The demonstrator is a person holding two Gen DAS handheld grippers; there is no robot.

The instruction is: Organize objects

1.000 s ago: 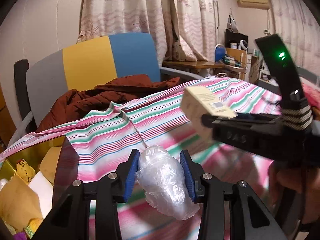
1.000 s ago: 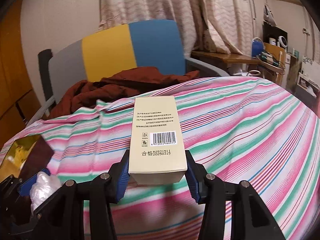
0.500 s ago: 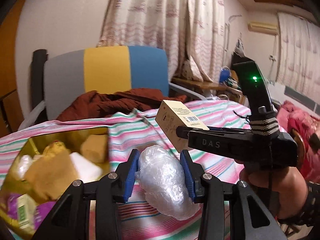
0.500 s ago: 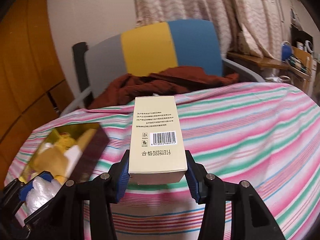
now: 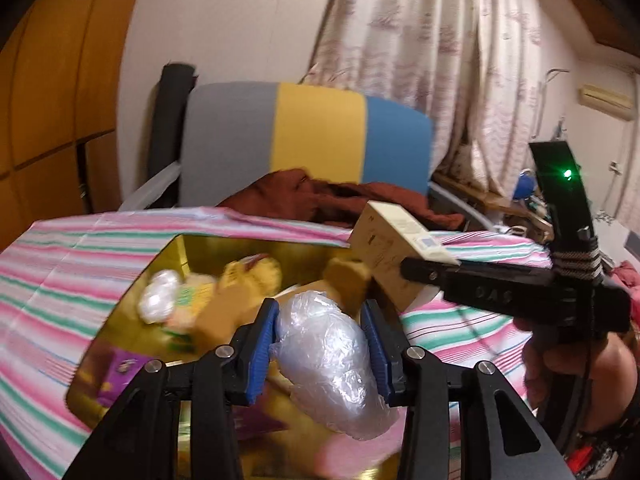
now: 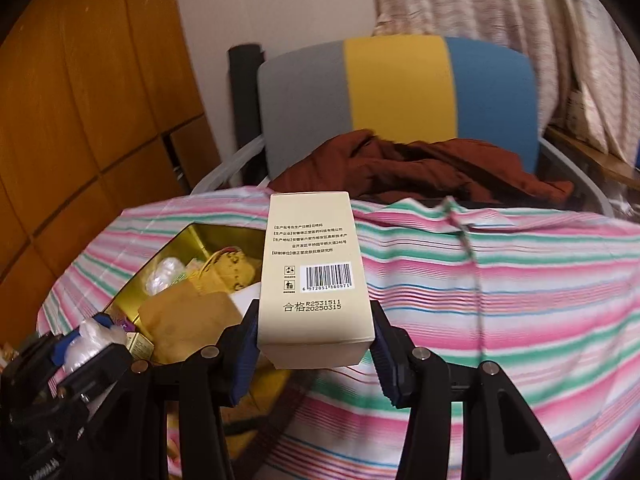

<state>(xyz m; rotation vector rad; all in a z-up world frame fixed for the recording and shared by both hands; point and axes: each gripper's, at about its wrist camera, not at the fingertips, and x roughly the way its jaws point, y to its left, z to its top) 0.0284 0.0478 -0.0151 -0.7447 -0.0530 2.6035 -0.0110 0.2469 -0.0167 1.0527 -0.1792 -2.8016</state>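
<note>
Our left gripper [image 5: 323,344] clamped on the plastic-wrapped bundle [image 5: 332,364] over the gold tin [image 5: 120,312], our right gripper [image 6: 314,348] tight around the cream carton [image 6: 312,276]

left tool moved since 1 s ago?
Yes. The left tool, shut on the plastic-wrapped bundle, swung left from the striped cloth to over the gold box.
</note>
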